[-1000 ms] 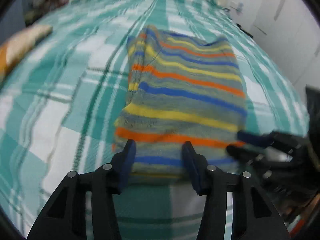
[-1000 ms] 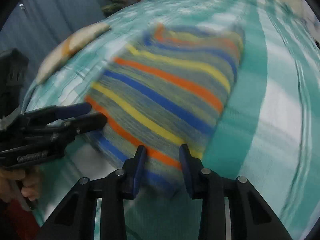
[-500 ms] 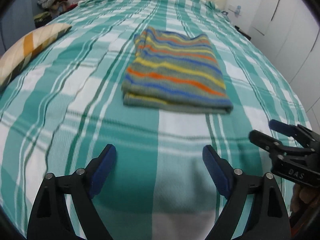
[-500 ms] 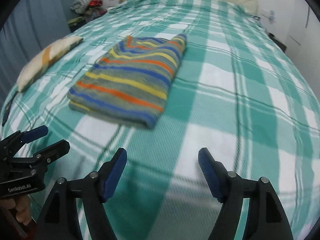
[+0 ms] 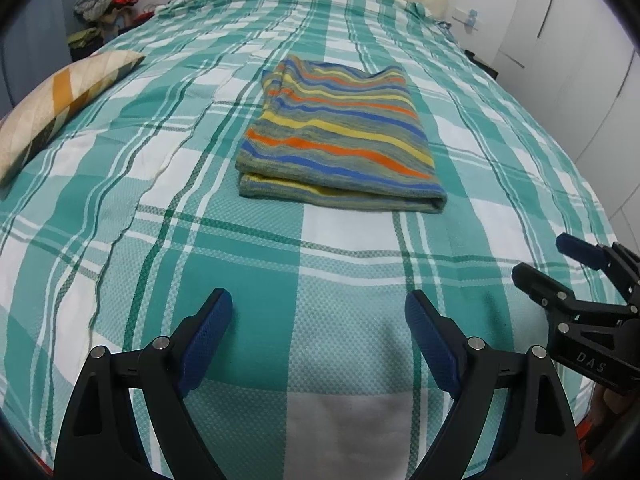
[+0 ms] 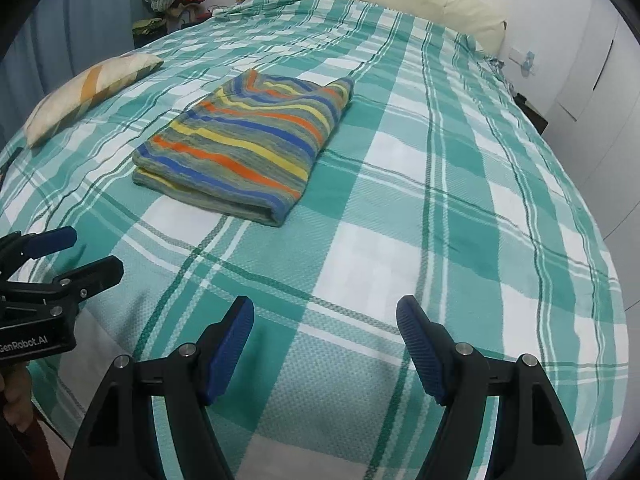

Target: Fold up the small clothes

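- Left wrist view: the left gripper [image 5: 319, 336], black with blue ribbed pads, is hanging with its jaws spread wide over bare bedding, gripping nothing, having just been opening. The folded knit garment striped in grey-green, blue, yellow and orange [image 5: 340, 144] is lying flat on the teal-and-white plaid bedspread [image 5: 248, 280], well apart from the pads. A cream cushion with orange bands [image 5: 60, 104] is resting at the bed's left edge. The right gripper [image 5: 560, 264] is showing at the right margin.
- Right wrist view: the right gripper [image 6: 325, 340] is likewise standing spread and empty, its jaws having just been opening. The striped garment [image 6: 248, 140] is sitting up and left of it on the bedspread [image 6: 400, 240], the cushion [image 6: 88, 88] beyond. The left gripper [image 6: 68, 256] is jutting in at the left, a hand [image 6: 16, 396] below it.
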`<state>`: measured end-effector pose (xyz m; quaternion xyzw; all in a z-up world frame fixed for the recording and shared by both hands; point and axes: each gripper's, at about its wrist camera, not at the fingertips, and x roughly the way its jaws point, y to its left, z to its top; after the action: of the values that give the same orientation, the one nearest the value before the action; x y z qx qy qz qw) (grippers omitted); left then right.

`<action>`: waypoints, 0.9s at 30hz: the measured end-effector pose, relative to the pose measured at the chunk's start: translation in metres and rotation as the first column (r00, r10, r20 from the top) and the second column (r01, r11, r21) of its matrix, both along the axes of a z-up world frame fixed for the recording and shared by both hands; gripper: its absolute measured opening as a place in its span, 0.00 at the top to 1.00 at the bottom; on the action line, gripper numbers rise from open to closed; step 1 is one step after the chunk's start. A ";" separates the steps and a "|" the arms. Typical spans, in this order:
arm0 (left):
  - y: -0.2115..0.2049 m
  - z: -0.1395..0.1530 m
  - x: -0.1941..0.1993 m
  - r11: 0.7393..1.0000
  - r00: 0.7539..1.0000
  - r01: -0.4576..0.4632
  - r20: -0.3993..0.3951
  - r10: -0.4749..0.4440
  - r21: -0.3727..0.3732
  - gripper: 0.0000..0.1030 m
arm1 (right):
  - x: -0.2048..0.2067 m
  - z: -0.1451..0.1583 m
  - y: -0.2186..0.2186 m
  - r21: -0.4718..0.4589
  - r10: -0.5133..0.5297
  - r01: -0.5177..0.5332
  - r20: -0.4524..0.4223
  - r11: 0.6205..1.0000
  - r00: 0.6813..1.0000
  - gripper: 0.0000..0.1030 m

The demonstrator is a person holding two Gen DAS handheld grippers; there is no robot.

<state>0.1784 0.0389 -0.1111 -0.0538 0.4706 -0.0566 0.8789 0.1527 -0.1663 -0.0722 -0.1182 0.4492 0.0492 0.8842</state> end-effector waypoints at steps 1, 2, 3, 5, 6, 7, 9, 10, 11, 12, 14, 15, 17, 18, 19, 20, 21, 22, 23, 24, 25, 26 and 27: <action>0.000 -0.001 0.000 1.000 1.000 0.000 -0.003 0.000 0.002 0.13 | 0.000 0.000 0.000 -0.004 0.000 0.000 0.000 1.000 1.000 0.29; 0.000 -0.002 0.001 1.000 1.000 0.000 -0.005 0.000 0.002 0.13 | 0.001 0.000 -0.001 -0.009 0.000 0.000 0.000 1.000 1.000 0.29; 0.000 -0.002 0.001 1.000 1.000 0.000 -0.007 0.000 0.003 0.13 | 0.002 -0.001 -0.001 -0.013 -0.001 0.001 -0.002 1.000 1.000 0.29; 0.000 -0.004 0.002 1.000 1.000 0.001 -0.011 0.000 0.004 0.13 | 0.004 -0.001 -0.001 -0.014 -0.001 0.001 -0.005 1.000 1.000 0.29; 0.001 -0.005 0.002 1.000 1.000 0.000 -0.013 0.000 0.006 0.13 | 0.004 -0.002 -0.002 -0.014 -0.002 0.002 -0.006 1.000 1.000 0.28; 0.001 -0.007 0.002 1.000 1.000 0.000 -0.016 0.000 0.009 0.11 | 0.005 -0.004 -0.002 -0.013 -0.003 0.003 -0.008 1.000 1.000 0.28; 0.003 -0.015 0.003 1.000 1.000 -0.005 -0.028 0.006 0.016 0.04 | 0.005 -0.012 -0.005 0.012 -0.005 0.005 -0.021 1.000 1.000 0.22; 0.004 -0.021 0.003 1.000 0.999 -0.011 -0.034 0.012 0.024 0.02 | 0.005 -0.017 -0.007 0.027 -0.007 0.008 -0.023 1.000 1.000 0.19; 0.004 -0.029 0.002 0.999 0.999 -0.014 -0.043 0.015 0.039 0.02 | 0.003 -0.026 -0.010 0.039 -0.016 0.017 -0.020 0.999 1.000 0.14; 0.004 -0.040 0.001 0.998 0.998 -0.008 -0.059 0.012 0.065 0.02 | 0.000 -0.038 -0.013 0.038 -0.030 0.031 -0.024 0.999 0.999 0.08; -0.007 -0.052 -0.008 0.987 0.999 0.037 -0.019 -0.034 0.154 0.01 | -0.005 -0.067 -0.020 0.070 -0.050 0.053 -0.049 0.996 0.998 0.00; -0.011 -0.053 -0.011 0.982 0.999 0.043 -0.001 -0.044 0.183 0.01 | -0.010 -0.072 -0.023 0.095 -0.052 0.053 -0.017 0.994 0.999 0.00; -0.015 -0.056 -0.015 0.977 0.999 0.027 0.015 -0.031 0.211 0.01 | -0.015 -0.075 -0.022 0.089 -0.044 0.041 0.025 0.995 0.999 0.00; -0.015 -0.057 -0.014 0.979 1.000 0.017 0.013 -0.020 0.204 0.01 | -0.013 -0.076 -0.019 0.074 -0.045 0.043 0.020 0.996 0.999 0.00; -0.015 -0.059 -0.013 0.981 1.000 0.011 0.010 -0.013 0.196 0.01 | -0.011 -0.077 -0.016 0.058 -0.046 0.045 0.013 0.997 0.999 0.00; -0.015 -0.060 -0.013 0.982 1.000 0.008 0.010 -0.010 0.191 0.01 | -0.010 -0.079 -0.014 0.046 -0.047 0.046 0.009 0.998 0.999 0.00; -0.014 -0.061 -0.012 0.983 1.000 0.006 0.010 -0.009 0.186 0.01 | -0.009 -0.081 -0.013 0.038 -0.048 0.047 0.008 0.998 0.999 0.00; -0.012 -0.060 -0.013 0.984 1.000 0.006 0.013 -0.008 0.181 0.01 | -0.009 -0.082 -0.011 0.030 -0.050 0.049 0.011 0.998 0.999 0.00; -0.012 -0.060 -0.014 0.984 1.000 0.005 0.016 -0.008 0.178 0.01 | -0.009 -0.082 -0.011 0.025 -0.051 0.050 0.014 0.998 0.999 0.00; -0.012 -0.060 -0.014 0.984 1.000 0.006 0.019 -0.009 0.177 0.01 | -0.010 -0.083 -0.010 0.021 -0.052 0.052 0.018 0.998 0.998 0.00; -0.011 -0.060 -0.015 0.984 1.000 0.006 0.021 -0.010 0.178 0.01 | -0.010 -0.083 -0.009 0.019 -0.053 0.053 0.022 0.998 0.998 0.00; -0.013 -0.060 -0.015 0.984 1.000 0.005 0.021 -0.009 0.179 0.01 | -0.010 -0.082 -0.009 0.020 -0.054 0.054 0.024 0.998 0.998 0.00; -0.013 -0.060 -0.015 0.984 1.000 0.005 0.021 -0.009 0.180 0.01 | -0.010 -0.082 -0.010 0.021 -0.054 0.054 0.024 0.998 0.998 0.00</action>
<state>0.1636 0.0258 -0.1712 0.0283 0.4642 -0.0175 0.8851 0.1424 -0.1760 -0.1543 -0.0976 0.4409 0.0284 0.8918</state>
